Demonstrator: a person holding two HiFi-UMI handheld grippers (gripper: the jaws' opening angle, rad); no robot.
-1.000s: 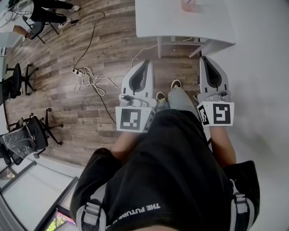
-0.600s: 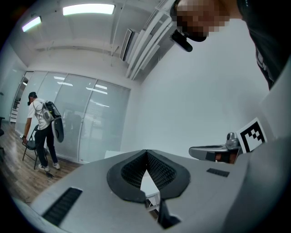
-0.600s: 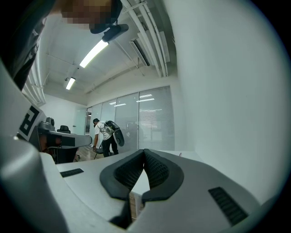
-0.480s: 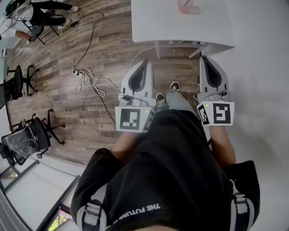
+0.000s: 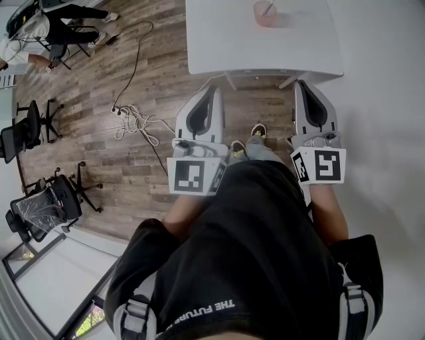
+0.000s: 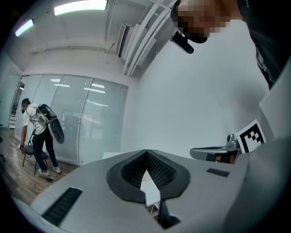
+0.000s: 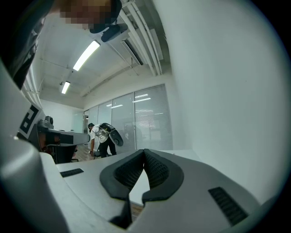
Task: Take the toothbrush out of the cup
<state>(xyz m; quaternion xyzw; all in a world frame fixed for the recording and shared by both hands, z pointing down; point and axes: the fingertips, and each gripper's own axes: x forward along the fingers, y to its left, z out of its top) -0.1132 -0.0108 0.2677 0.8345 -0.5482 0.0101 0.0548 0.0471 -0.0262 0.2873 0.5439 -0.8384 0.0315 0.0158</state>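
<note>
A pink cup (image 5: 265, 12) stands on the white table (image 5: 219, 46) at the top of the head view, with a thin light toothbrush handle (image 5: 268, 7) leaning inside it. Both grippers are held low in front of my body, short of the table's near edge. My left gripper (image 5: 216, 90) points at the table, jaws together with nothing between them. My right gripper (image 5: 300, 85) sits below and right of the cup, also shut and empty. The left gripper (image 6: 146, 151) and right gripper (image 7: 144, 150) show closed jaws in their own views; the cup is hidden there.
White cables and a power strip (image 5: 130, 118) lie on the wooden floor left of the table. Office chairs (image 5: 41, 203) stand at the far left, and a person (image 5: 26, 30) bends over near the top left corner. My feet (image 5: 244, 141) are between the grippers.
The table and cup have slid lower and nearer in the head view. Both grippers stay shut and have hardly shifted.
</note>
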